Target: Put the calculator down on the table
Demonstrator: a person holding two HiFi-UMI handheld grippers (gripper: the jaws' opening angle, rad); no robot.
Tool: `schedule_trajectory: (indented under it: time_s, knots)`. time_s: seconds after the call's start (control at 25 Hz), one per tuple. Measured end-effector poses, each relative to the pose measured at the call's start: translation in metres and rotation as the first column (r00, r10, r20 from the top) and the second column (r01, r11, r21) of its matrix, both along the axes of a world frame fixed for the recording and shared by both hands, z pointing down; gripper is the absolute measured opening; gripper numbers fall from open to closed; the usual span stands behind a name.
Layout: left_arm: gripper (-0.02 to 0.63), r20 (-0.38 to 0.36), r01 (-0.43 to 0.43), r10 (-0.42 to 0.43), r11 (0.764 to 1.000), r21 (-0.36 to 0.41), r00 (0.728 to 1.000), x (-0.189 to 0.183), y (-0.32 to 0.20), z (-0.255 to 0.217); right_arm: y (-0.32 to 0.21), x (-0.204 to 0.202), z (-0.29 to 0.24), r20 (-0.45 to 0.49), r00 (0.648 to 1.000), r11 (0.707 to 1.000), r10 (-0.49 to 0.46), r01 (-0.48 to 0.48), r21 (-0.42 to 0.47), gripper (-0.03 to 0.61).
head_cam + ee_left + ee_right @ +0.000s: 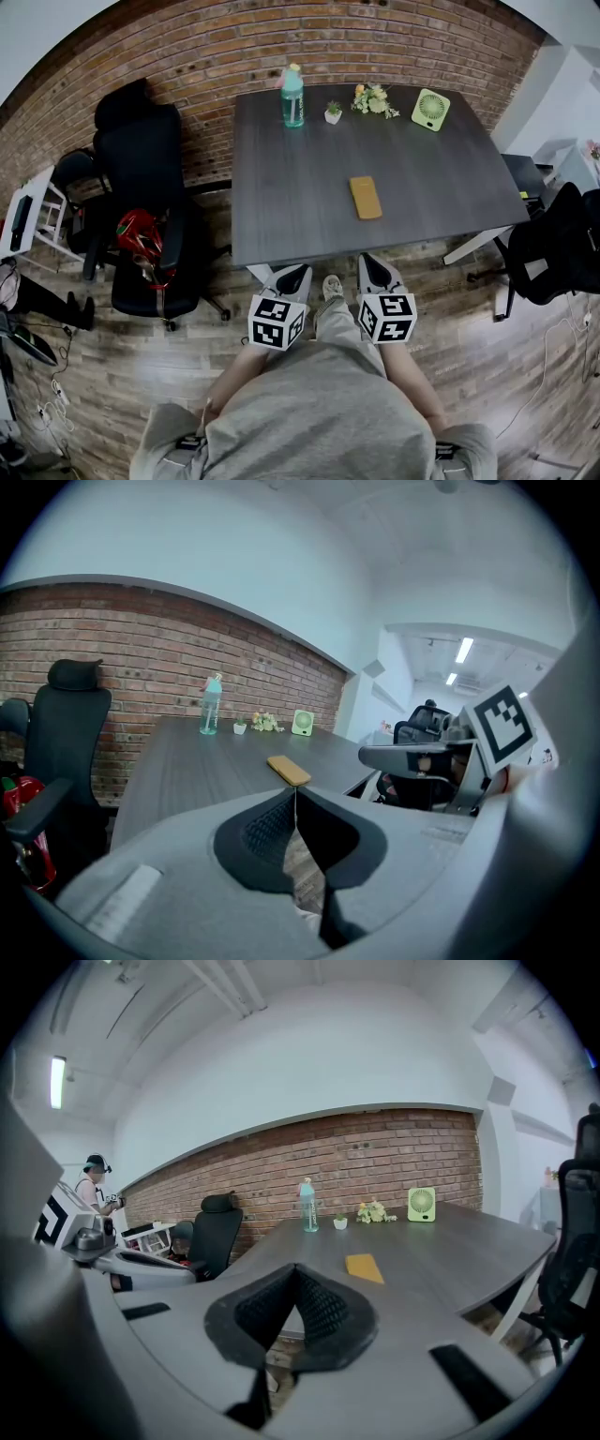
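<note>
A flat yellow-orange calculator (366, 197) lies on the dark grey table (281, 206), right of the middle; it also shows as the calculator (289, 770) in the left gripper view and the calculator (364, 1267) in the right gripper view. My left gripper (293, 277) and right gripper (375, 269) hover side by side just off the table's near edge, in front of the person's body. Both are shut with nothing between the jaws. In the gripper views the left gripper (296, 793) and right gripper (296, 1269) have their pads touching, well short of the calculator.
At the table's far edge stand a teal bottle (292, 97), a small potted plant (333, 113), a flower bunch (374, 100) and a green fan (430, 109). A black office chair (141, 187) with a red item stands left of the table; another black chair (553, 244) is at the right.
</note>
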State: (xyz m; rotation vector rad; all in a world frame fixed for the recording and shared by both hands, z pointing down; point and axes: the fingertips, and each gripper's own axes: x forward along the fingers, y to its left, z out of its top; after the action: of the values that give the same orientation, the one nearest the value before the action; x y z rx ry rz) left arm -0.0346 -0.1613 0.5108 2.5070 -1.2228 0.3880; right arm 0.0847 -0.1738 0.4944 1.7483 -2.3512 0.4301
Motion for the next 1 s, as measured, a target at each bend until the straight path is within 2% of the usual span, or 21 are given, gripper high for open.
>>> schedule_trajectory:
  time_s: [0.28,1.0]
  knots:
    - [0.018,0.0,0.003,-0.003,1.0,-0.004,1.0,-0.0007,-0.0017,0.0007,-0.0009,0.0015,-0.0011,-0.023,1.0,1.0,0.01,-0.009,0.007,0.0]
    - [0.018,0.003,0.006,-0.006,1.0,-0.011,1.0,-0.0001,-0.0061,0.0042,-0.0057,0.0017,-0.001,0.008,1.0,1.0,0.015,-0.015,0.014,0.0]
